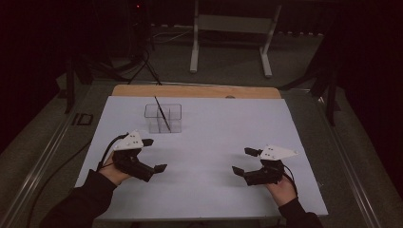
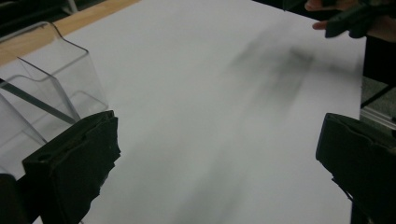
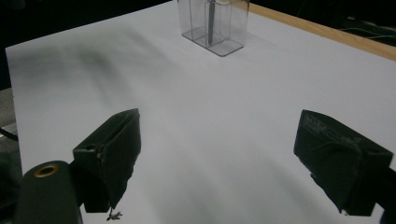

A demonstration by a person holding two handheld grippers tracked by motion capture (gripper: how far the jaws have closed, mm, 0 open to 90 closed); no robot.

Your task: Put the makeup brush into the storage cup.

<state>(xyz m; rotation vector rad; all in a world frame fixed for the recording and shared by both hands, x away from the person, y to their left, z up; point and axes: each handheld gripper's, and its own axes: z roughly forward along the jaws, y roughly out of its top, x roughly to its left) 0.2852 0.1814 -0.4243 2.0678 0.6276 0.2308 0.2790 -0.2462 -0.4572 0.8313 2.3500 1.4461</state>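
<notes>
Left tool and right tool — jaws apart, nothing held — over white sheet

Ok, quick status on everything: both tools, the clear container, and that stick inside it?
Left tool: open, holding nothing, over the white sheet.
Right tool: open, holding nothing, over the sheet.
Clear container: upright on the sheet, divided into compartments.
Thin dark stick: inside the container, leaning, top poking above the rim.
</notes>
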